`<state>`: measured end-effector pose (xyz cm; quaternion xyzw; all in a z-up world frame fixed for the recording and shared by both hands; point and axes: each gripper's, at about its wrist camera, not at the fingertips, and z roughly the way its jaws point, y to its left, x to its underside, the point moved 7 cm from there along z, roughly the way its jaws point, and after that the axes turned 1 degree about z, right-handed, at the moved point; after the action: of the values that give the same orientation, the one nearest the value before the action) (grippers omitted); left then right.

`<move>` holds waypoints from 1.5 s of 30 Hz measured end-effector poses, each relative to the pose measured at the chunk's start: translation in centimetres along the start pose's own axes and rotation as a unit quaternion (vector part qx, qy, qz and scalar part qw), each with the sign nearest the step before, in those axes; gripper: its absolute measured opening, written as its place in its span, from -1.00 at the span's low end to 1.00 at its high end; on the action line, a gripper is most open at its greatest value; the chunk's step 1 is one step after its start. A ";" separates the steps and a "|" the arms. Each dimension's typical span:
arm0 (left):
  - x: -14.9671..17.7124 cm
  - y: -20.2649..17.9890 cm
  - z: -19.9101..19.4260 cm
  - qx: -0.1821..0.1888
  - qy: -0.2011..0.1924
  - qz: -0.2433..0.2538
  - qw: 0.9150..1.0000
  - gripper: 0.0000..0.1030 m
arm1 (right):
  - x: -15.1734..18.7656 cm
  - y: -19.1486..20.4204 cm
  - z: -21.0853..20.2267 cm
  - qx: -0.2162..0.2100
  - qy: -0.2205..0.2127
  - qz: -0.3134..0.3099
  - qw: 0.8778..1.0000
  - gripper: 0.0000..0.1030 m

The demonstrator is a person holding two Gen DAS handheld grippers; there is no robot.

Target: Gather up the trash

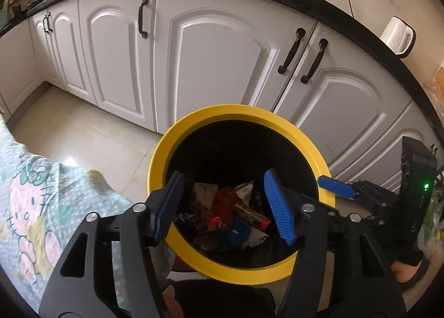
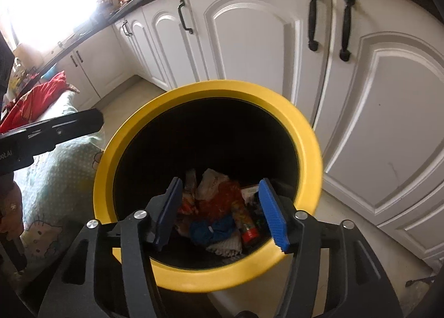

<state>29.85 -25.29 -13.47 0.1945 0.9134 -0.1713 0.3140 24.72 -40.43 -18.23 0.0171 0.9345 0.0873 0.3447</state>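
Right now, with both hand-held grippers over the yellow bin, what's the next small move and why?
Probably lift both away. The left hand-held gripper and right hand-held gripper stand open with nothing between their fingers, and the wrappers already lie inside the yellow-rimmed bin, so the drop looks finished.

Left hand-held gripper [image 1: 224, 207] open, right hand-held gripper [image 2: 222, 212] open, both angled downward

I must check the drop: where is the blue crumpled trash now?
Both views show the blue crumpled trash inside the yellow-rimmed bin, beside a red-capped tube.
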 end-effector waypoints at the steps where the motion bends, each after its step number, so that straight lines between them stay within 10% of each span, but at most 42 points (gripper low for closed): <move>1: 0.0 0.2 -0.2 -0.002 -0.001 -0.001 1.000 0.22 | 0.0 -0.1 -0.3 0.002 -0.002 0.002 1.000 0.15; 7: 0.4 1.5 -2.7 -0.021 -0.017 -0.008 1.000 0.72 | -0.1 0.0 -2.5 0.008 -0.021 0.004 1.000 0.41; 15: 1.8 3.1 -7.9 -0.048 -0.053 -0.019 0.997 0.78 | 0.0 3.3 -6.7 0.014 -0.059 -0.010 0.998 0.84; 45: 12.0 5.9 -21.7 -0.148 -0.207 -0.034 0.966 0.79 | 5.4 13.3 -17.1 0.051 -0.271 -0.069 0.959 0.88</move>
<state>12.87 -7.82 -6.10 0.0750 0.8495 -0.0813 0.5158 9.16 -29.48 -6.55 -0.0069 0.8081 0.0078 0.5889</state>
